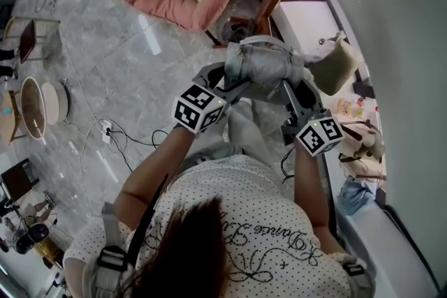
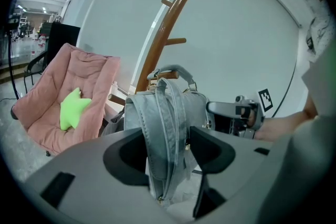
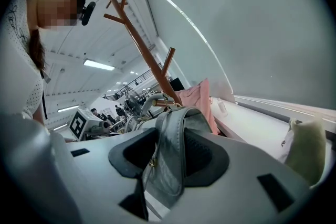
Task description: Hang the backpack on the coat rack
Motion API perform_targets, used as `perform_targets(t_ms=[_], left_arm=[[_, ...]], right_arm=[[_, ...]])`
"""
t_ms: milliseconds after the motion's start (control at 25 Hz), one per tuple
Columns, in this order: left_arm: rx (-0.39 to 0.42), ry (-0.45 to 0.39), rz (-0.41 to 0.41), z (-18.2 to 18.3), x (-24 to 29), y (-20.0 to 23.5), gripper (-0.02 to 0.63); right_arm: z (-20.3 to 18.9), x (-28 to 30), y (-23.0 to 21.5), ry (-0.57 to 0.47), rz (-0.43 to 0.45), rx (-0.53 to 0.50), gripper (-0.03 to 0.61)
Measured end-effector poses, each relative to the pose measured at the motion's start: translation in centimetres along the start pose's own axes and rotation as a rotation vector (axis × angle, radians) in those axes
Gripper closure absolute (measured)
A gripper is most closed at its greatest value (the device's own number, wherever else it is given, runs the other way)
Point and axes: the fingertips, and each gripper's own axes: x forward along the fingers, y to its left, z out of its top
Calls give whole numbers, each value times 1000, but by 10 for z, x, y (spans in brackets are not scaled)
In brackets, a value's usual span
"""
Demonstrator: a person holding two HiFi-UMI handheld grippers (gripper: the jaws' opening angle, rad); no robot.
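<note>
Grey marble floor runs to a pale curved wall. Against it the backpack hangs clear of the floor at 12 o'clock from the person, held between 2 grippers. It is grey and stands upright, long axis vertical, top handle at 12 o'clock and bottom at 6. The handle arches over a short peg low on the rack; whether it rests on the peg I cannot tell.

The left gripper is clamped on a shoulder strap that runs top to bottom between its jaws. The right gripper is clamped on the other grey strap, at the pack's far side.

The rack's brown trunk leans up toward 1 o'clock in the left gripper view, pegs branching off. At 9 o'clock of the pack sits a pink chair with a green star cushion.
</note>
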Motion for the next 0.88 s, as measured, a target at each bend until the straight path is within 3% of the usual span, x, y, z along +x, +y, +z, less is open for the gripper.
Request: perform_targets(t_ms=[880], left_arm=[[0, 21, 5, 5, 19, 19, 377]], right_arm=[[-1, 19, -21, 40, -9, 49, 411]])
